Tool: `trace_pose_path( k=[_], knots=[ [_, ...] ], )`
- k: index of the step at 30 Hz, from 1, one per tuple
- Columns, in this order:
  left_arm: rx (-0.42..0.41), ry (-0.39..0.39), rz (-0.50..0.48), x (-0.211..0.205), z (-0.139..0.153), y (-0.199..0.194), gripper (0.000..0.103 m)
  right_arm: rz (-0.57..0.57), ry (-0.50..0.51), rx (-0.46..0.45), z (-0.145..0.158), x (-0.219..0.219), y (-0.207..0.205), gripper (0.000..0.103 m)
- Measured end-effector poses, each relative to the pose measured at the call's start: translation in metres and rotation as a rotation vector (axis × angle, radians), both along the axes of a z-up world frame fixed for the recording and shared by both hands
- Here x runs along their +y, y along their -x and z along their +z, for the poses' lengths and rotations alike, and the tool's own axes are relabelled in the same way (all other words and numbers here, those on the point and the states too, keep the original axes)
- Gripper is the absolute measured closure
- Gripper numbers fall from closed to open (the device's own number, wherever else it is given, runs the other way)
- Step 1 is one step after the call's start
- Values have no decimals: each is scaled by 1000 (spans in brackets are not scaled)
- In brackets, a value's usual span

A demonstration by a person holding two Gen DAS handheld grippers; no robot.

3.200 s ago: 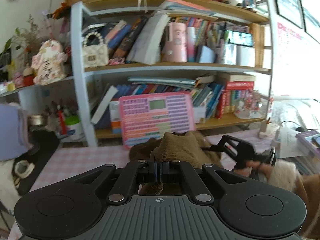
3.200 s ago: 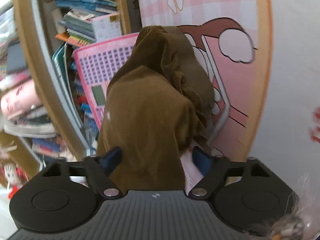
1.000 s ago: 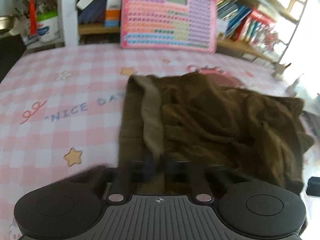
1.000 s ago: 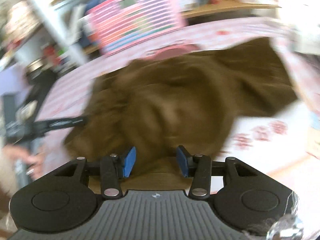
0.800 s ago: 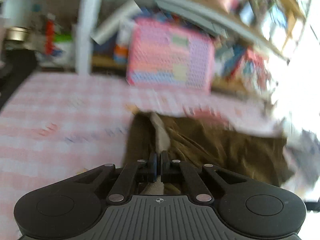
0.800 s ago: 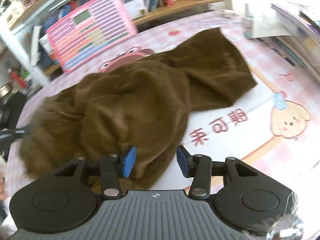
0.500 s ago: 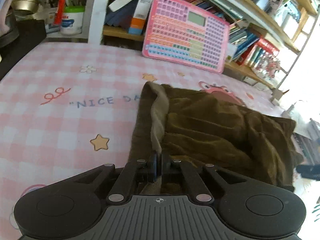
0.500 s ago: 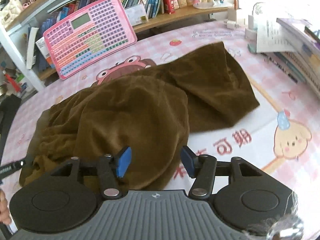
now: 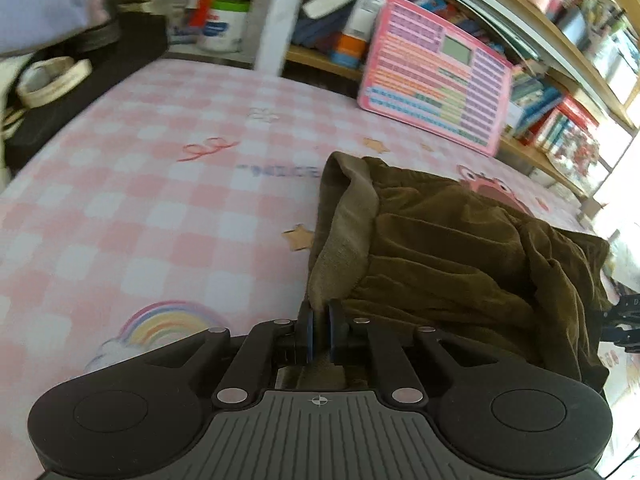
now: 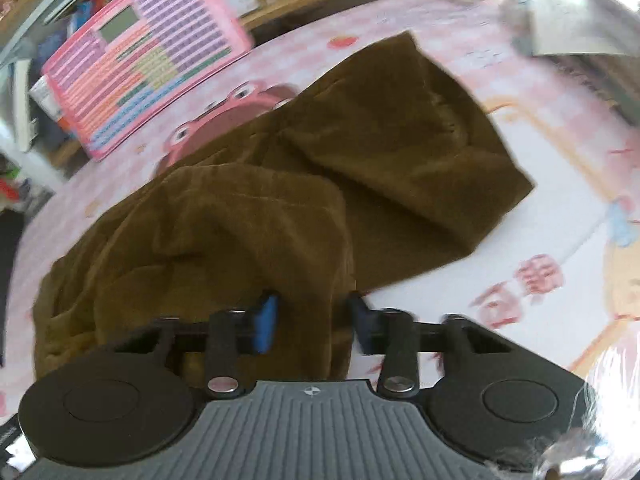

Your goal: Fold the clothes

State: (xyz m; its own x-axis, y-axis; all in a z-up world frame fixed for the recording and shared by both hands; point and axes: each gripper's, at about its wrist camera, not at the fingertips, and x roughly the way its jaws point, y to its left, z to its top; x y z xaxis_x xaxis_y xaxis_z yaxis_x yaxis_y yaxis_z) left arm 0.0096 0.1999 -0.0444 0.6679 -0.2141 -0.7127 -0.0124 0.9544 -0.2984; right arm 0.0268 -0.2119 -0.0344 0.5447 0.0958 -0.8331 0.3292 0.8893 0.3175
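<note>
On the pink checked table (image 9: 168,208) the brown garment (image 10: 304,184) lay rumpled mid-table. Left gripper (image 9: 319,334) pinched its waistband, jaws easing apart. Right gripper (image 10: 312,322) was closing around a fold. Soft, limp; best held by hems.

Kid's bedroom: crammed bookshelves (image 9: 560,92), pink cartoon bedsheet (image 9: 160,208).

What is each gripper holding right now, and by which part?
Left gripper pinches the brown garment at its lighter waistband edge. Right gripper is closing around a fold, not yet gripping.
</note>
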Motion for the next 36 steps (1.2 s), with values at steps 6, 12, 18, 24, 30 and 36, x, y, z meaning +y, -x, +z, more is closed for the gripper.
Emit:
trace_pose_path(
  k=[6, 12, 18, 24, 30, 36],
  knots=[
    [5, -49, 178, 34, 0, 19, 93, 186, 10, -116, 22, 62, -47, 98],
    [18, -75, 374, 67, 1, 27, 94, 203, -42, -427, 107, 75, -40, 99],
    [-7, -13, 254, 47, 2, 16, 91, 87, 44, -634, 165, 16, 55, 99],
    [-3, -63, 189, 31, -1, -6, 90, -142, 108, -133, 62, -42, 95, 86],
    [13, -58, 176, 36, 3, -14, 89, -261, 76, -67, 34, -63, 105, 79],
    [-6, -7, 208, 36, 12, 6, 88, -188, 87, -52, 23, -65, 88, 72]
  ],
)
